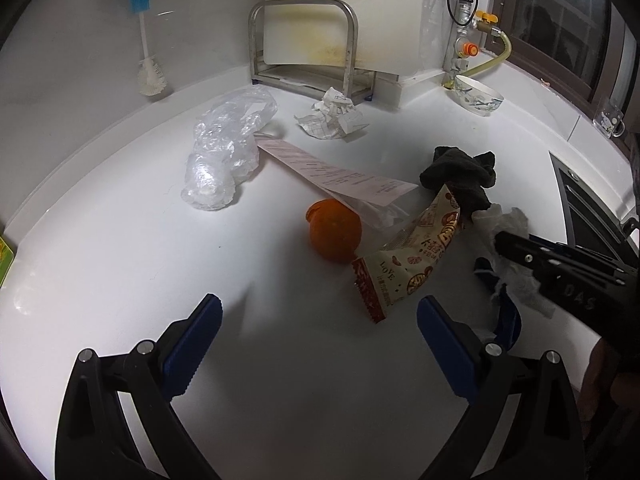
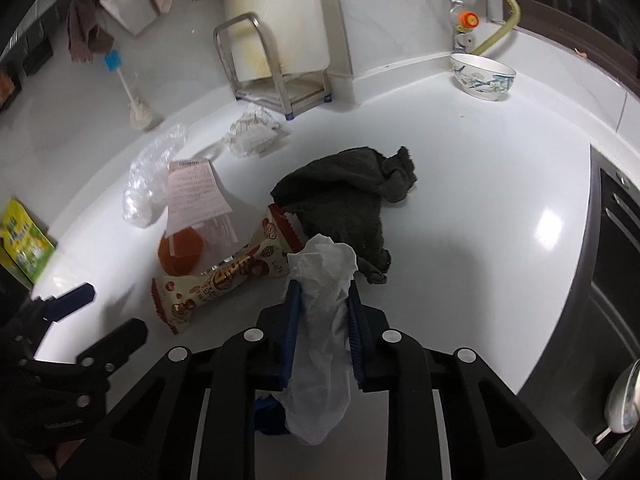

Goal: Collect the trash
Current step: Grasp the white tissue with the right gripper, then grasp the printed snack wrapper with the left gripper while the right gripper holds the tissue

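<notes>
Right tool (image 2: 320,292) clamped on a tissue (image 2: 320,344), left tool (image 1: 320,332) wide apart over the bench (image 1: 120,248).

Only the right wrist view shows the grab properly: the tissue is a crumpled white wad pinched between the blue pads, sticking out past both ends. From the left view you just see it bunched at the right tool's tip. The left view gives a cleaner look at the orange (image 1: 335,230), receipt (image 1: 332,172), snack wrapper (image 1: 404,264), plastic bag (image 1: 224,152) and paper ball (image 1: 334,114), all lying on the bench near a dark cloth (image 1: 460,176).
</notes>
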Demonstrator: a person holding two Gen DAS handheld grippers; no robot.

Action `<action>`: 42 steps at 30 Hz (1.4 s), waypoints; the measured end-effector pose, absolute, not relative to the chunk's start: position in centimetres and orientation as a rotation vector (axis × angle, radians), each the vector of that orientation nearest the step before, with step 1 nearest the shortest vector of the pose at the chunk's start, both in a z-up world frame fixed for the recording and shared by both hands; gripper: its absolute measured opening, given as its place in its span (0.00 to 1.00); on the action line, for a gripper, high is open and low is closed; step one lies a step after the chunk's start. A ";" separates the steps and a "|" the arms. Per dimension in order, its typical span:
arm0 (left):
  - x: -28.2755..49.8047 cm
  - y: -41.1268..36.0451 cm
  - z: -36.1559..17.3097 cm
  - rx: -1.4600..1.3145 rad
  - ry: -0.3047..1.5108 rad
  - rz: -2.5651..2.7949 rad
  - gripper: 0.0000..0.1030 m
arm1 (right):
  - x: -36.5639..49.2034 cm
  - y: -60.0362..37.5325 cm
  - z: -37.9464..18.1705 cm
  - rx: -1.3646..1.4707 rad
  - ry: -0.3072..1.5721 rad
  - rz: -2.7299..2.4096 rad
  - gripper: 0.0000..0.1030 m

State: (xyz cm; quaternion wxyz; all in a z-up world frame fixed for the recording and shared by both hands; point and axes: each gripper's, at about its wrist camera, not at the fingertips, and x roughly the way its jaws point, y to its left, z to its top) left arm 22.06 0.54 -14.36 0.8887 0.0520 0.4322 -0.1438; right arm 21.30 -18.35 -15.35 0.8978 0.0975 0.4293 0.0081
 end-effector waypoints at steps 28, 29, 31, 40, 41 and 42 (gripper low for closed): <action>24.1 -4.6 -16.3 0.184 0.896 -0.335 0.93 | 14.9 -23.8 -13.6 0.322 0.885 -0.108 0.21; 24.1 -4.8 -16.3 0.191 0.891 -0.334 0.93 | 14.8 -23.7 -13.6 0.322 0.886 -0.109 0.21; 24.1 -5.2 -16.5 0.194 0.889 -0.340 0.93 | 14.6 -23.7 -13.7 0.318 0.889 -0.111 0.21; 24.6 -5.6 -16.8 0.163 0.908 -0.336 0.75 | 14.2 -23.4 -14.0 0.329 0.901 -0.112 0.21; 24.6 -5.5 -16.8 0.163 0.908 -0.333 0.71 | 14.2 -23.3 -14.1 0.331 0.903 -0.111 0.21; 24.6 -5.5 -16.7 0.157 0.908 -0.335 0.66 | 14.2 -23.3 -14.1 0.333 0.904 -0.110 0.21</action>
